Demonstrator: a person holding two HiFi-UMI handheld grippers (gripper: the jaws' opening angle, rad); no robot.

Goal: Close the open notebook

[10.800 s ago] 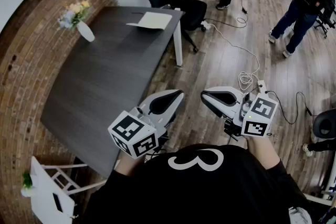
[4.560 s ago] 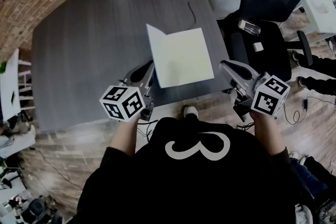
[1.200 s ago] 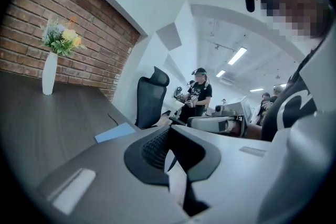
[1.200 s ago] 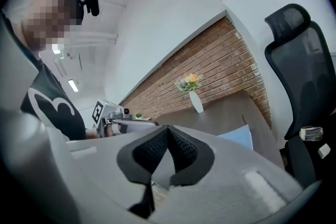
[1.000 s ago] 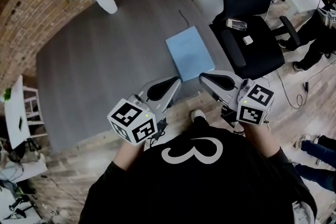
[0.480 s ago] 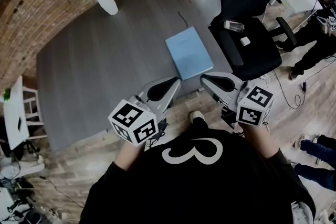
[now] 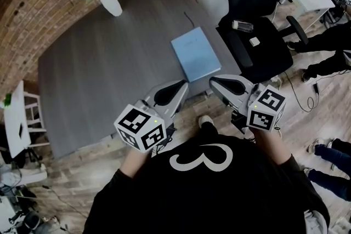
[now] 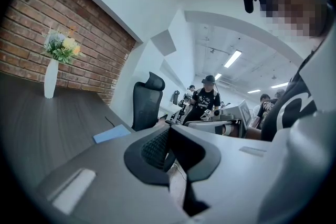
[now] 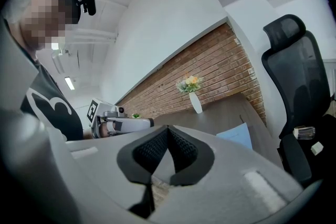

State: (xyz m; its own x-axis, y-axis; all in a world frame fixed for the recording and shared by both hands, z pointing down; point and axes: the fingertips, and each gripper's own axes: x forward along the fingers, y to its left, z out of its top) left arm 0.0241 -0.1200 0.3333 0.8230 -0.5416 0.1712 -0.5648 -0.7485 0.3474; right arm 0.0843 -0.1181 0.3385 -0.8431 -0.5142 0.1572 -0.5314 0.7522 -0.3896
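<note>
The notebook (image 7: pixel 196 54) lies closed, blue cover up, near the right edge of the dark grey table (image 7: pixel 109 74). It also shows as a blue slab in the left gripper view (image 8: pixel 112 134) and the right gripper view (image 9: pixel 236 136). My left gripper (image 7: pixel 181 85) is shut on nothing and held in front of my body, short of the table's near edge. My right gripper (image 7: pixel 215 82) is beside it, also shut with nothing held. In both gripper views the jaws meet tip to tip, left gripper (image 8: pixel 169 131) and right gripper (image 9: pixel 167 131). Neither gripper touches the notebook.
A white vase of flowers (image 7: pixel 109 1) stands at the table's far left by the brick wall. A black office chair (image 7: pixel 255 8) with a bottle (image 7: pixel 241 25) on its seat stands right of the table. A thin cable (image 7: pixel 189 19) lies beyond the notebook. People stand further right.
The notebook, open with pale pages 4.6 s ago, now lies closed. Both grippers have drawn back to my body and have barely moved over the last second.
</note>
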